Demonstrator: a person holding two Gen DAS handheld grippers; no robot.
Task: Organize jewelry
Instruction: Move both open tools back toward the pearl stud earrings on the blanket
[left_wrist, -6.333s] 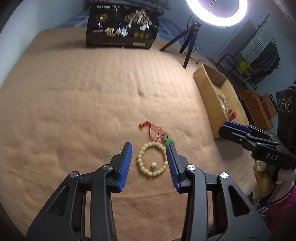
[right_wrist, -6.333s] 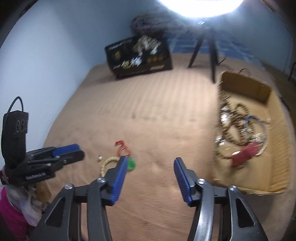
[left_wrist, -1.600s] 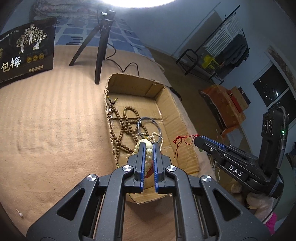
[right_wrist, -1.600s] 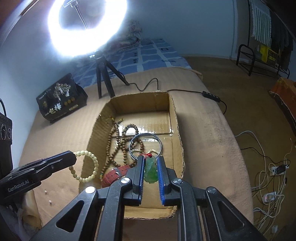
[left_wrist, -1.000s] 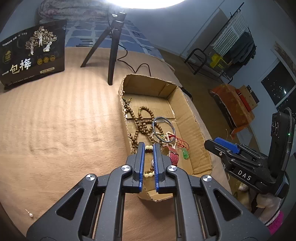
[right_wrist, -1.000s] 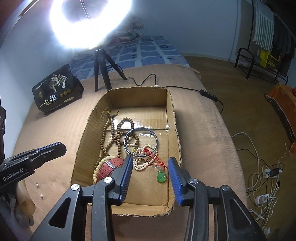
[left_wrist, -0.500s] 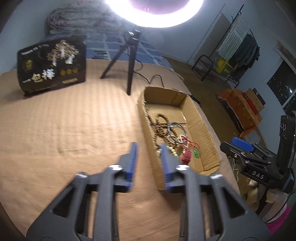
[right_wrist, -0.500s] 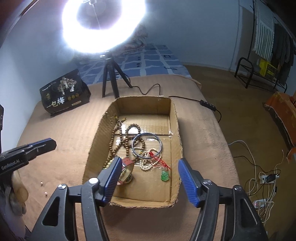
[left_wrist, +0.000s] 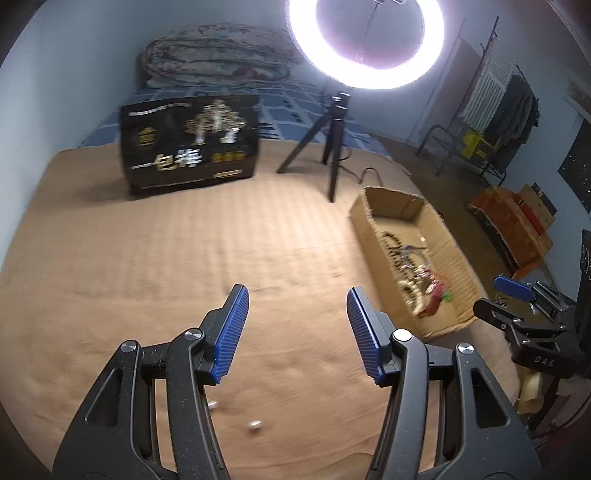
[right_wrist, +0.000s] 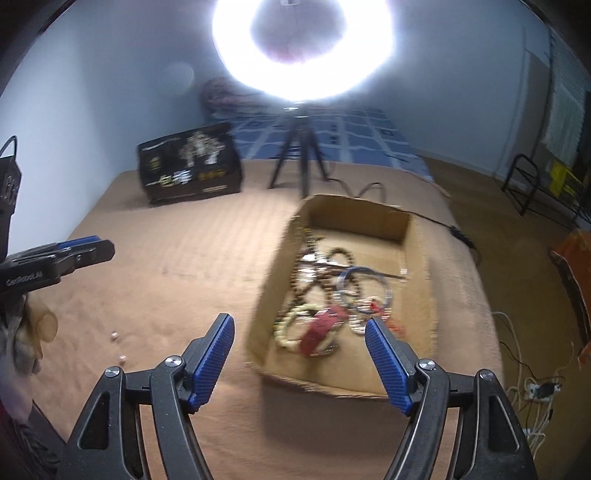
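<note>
Fingers (left_wrist: 232, 328) spread wide, both grippers seemingly empty

The blanket (left_wrist: 147, 258) is tan with faint ribbed stripes. The cardboard box (right_wrist: 417, 258) is plain brown, holding dark brown bead strands (right_wrist: 314, 266), a cream bead bracelet (right_wrist: 291, 328), a red piece (right_wrist: 321, 328) and a bluish bangle (right_wrist: 364, 284). Both the left gripper (left_wrist: 297, 325) and the right gripper (right_wrist: 299, 354) are black with ridged blue pads. The black bag (left_wrist: 190, 155) carries gold and white print. The bedsheet (right_wrist: 354, 136) is blue with a pale grid.

Black printed box (left_wrist: 190, 144) and tripod ring light (left_wrist: 365, 44) on tan blanket (left_wrist: 147, 251).
</note>
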